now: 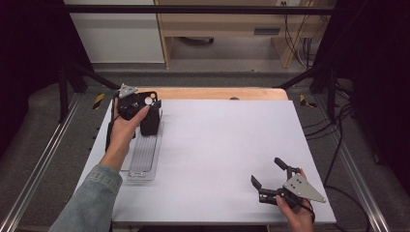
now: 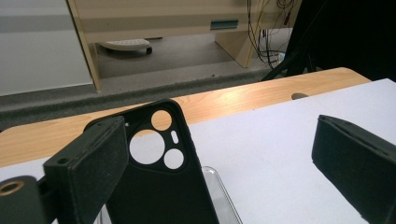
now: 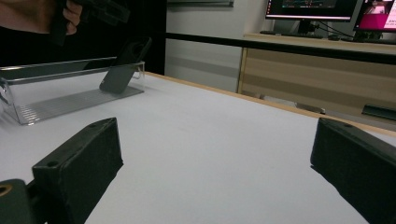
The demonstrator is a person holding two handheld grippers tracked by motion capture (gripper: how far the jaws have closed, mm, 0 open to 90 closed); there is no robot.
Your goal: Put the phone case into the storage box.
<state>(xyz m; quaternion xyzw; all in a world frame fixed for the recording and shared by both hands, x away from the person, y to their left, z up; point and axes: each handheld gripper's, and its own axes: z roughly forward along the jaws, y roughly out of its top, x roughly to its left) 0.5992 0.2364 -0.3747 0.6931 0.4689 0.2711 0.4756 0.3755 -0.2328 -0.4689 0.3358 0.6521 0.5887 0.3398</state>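
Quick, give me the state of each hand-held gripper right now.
Left hand-held gripper: open, a black phone case leaning beside one jaw, not clamped.
Right hand-held gripper: open, holding nothing, above the white table.

A big white table (image 1: 217,145) with a wooden edge (image 1: 217,93) stands on a grey floor (image 1: 217,77), with a wooden desk (image 1: 227,24) behind it, black cables (image 1: 302,46) beside that, and screens (image 3: 310,9) far off.

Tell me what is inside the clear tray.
A black phone case leans tilted at the far end of the tray, by the open left tool. The ribbed floor is otherwise bare; the hand covers one edge.
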